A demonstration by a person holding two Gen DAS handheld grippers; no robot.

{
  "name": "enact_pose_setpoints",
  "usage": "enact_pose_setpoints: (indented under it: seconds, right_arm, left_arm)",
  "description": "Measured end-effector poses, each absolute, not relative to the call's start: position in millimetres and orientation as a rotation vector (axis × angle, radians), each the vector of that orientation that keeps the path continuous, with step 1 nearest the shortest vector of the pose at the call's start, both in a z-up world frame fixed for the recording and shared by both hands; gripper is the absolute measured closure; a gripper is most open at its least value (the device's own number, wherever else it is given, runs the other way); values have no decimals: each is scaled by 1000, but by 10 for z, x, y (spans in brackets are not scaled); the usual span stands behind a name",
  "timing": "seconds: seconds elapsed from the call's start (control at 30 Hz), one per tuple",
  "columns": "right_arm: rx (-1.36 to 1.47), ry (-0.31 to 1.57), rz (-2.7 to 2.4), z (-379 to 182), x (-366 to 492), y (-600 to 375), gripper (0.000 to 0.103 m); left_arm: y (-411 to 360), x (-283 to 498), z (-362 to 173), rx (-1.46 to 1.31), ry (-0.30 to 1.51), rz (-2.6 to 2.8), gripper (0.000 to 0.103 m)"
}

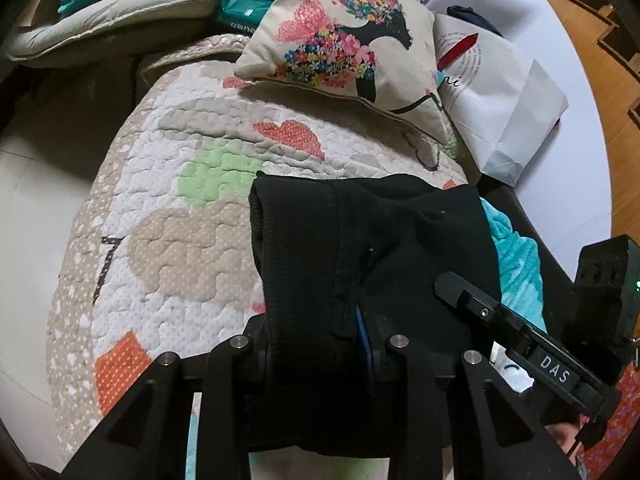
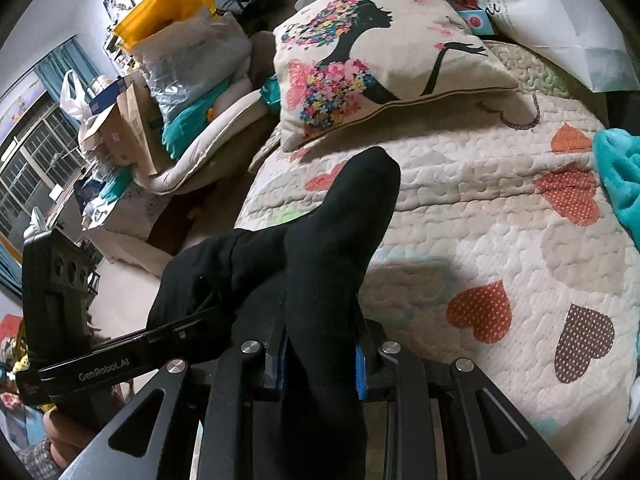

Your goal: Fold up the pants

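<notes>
The black pants hang over my left gripper, which is shut on the cloth; a ribbed cuff edge shows at the left. The right gripper reaches in from the right side of this view, against the pants. In the right wrist view the right gripper is shut on the black pants, cloth pinched between its blue pads and sticking up beyond them. The left gripper crosses at lower left, under the cloth. The pants are held above the quilt.
A quilted bedspread with hearts lies below. A flower-print pillow lies at its far end. A white paper bag, a teal towel, and piled bags and boxes are around.
</notes>
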State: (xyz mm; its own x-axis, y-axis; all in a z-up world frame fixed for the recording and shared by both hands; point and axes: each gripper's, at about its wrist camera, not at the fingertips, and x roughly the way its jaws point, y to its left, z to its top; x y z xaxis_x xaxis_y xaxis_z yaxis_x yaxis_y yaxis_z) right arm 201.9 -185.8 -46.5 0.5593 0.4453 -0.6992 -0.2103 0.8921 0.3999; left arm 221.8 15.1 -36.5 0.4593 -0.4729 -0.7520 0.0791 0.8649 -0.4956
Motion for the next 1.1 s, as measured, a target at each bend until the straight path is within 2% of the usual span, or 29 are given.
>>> enact_pose_setpoints:
  seconds: [0.8, 0.93, 1.1]
  right_arm:
    - [302, 958, 303, -966, 2275, -2070, 77]
    - [313, 975, 288, -1041, 2293, -2117, 75]
    - [331, 997, 259, -1121, 2310, -2185, 67]
  left_arm:
    - [-147, 2514, -781, -313, 1107, -302, 71]
    - [-165, 2522, -808, -293, 1111, -308, 68]
    - [-115, 2537, -861, -302, 1126, -314, 55]
